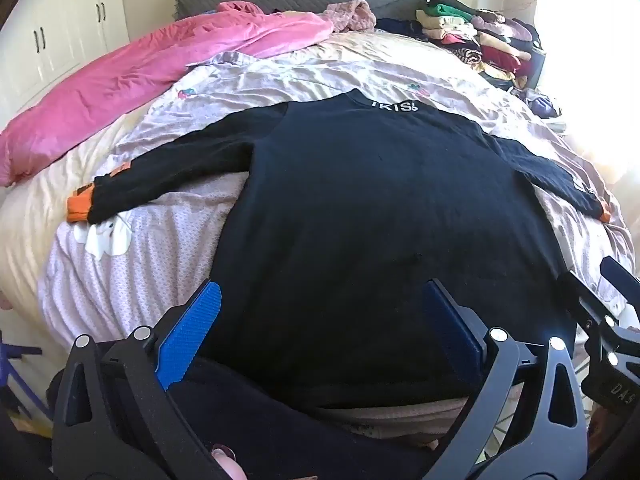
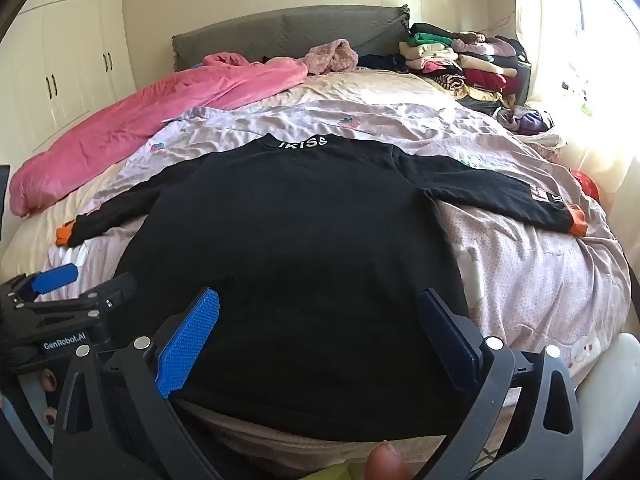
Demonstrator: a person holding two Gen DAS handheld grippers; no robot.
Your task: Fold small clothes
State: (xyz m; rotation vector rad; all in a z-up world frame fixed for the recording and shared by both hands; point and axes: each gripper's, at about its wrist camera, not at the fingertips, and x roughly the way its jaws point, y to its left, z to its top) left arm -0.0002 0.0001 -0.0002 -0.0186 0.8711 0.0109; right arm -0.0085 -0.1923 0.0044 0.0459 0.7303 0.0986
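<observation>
The bottom edge of the black sweater [image 1: 360,220] hides behind the left gripper [image 1: 320,304] in the left view, and behind the right gripper [image 2: 320,308] in the right view. The white letters on its collar [image 2: 303,143] are too small to read fully. The window [image 1: 592,60] is all white glare.
</observation>
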